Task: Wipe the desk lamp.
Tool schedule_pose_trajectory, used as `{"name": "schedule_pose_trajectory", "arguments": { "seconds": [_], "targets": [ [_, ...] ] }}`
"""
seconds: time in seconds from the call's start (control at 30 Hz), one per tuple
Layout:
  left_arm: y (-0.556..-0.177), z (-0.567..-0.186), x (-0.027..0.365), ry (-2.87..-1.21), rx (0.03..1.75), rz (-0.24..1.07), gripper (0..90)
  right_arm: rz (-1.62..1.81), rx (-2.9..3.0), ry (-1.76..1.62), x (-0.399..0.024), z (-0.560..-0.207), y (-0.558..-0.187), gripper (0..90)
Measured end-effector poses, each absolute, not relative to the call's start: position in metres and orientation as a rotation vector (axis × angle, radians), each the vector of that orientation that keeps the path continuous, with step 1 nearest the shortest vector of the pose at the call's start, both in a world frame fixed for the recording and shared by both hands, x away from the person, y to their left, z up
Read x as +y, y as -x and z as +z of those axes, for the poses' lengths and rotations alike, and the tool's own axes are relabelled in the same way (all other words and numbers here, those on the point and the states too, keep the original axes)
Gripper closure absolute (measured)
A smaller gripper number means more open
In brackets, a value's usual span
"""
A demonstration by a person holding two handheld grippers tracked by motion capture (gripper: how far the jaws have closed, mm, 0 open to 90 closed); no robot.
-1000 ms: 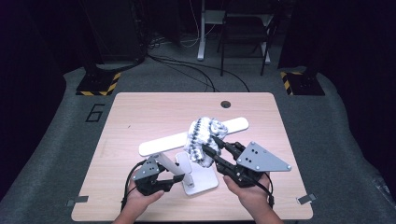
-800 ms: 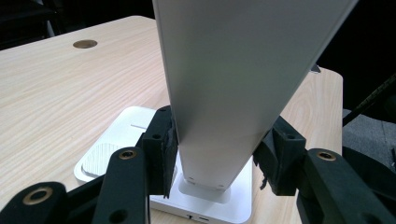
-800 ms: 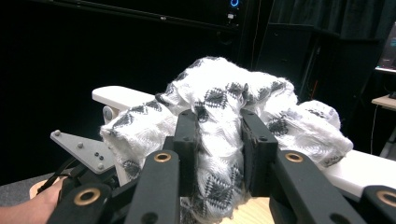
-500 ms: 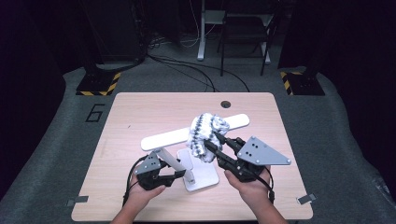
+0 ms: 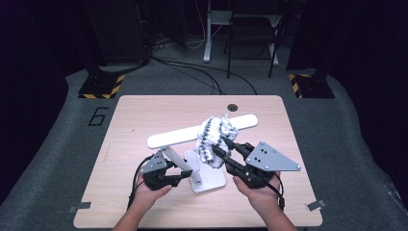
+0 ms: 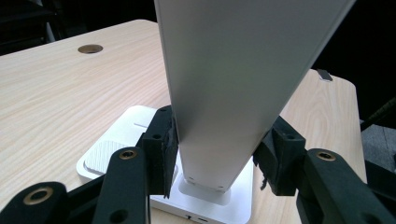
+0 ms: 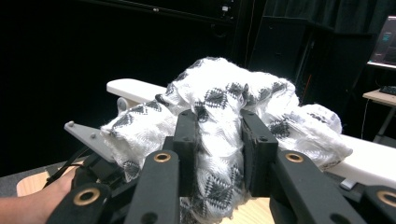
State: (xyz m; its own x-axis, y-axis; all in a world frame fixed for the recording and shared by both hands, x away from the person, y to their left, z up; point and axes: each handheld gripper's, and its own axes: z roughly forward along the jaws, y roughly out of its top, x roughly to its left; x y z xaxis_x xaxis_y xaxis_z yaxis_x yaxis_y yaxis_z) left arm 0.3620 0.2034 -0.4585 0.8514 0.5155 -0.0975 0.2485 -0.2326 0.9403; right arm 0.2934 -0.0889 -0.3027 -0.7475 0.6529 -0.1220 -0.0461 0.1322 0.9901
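Note:
A white stand rests on the table on a square base (image 5: 211, 182), with a slanted post (image 5: 174, 157) and a long white bar (image 5: 168, 139) across its top. A black-and-white patterned cloth (image 5: 211, 139) is bunched over the bar. My left gripper (image 5: 185, 175) is shut on the post low down, near the base. In the left gripper view both pads press on the post (image 6: 224, 84) above the base (image 6: 126, 135). My right gripper (image 5: 219, 150) is shut on the cloth; its jaws pinch a thick fold of the cloth (image 7: 224, 107) in front of the bar (image 7: 135, 88).
The wooden table (image 5: 144, 115) has a round cable hole (image 5: 233, 107) at its far edge. Tape marks sit at its front corners (image 5: 78, 208). Beyond it are dark floor, cables, a chair frame (image 5: 250, 43) and striped floor plates (image 5: 101, 89).
The stand and my left gripper have shifted slightly away from the person and to the right. The right gripper keeps its hold on the cloth, almost still.

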Motion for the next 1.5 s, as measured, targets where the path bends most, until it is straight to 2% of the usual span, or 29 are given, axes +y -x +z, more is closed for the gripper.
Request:
{"name": "schedule_pose_trajectory", "arguments": {
  "seconds": [1.1,1.3,1.5],
  "targets": [
    [-0.384,-0.461,0.203,-1.795,0.631,0.281,52.6,1.6,1.944,-0.603,-0.093,-0.334,-0.28,70.4],
    [-0.382,-0.462,0.211,-1.772,0.655,0.271,44.4,1.597,1.993,-0.631,-0.092,-0.353,-0.28,70.4],
    [-0.375,-0.465,0.219,-1.76,0.683,0.259,40.2,1.591,2.041,-0.637,-0.091,-0.373,-0.282,70.2]
  ]
}}
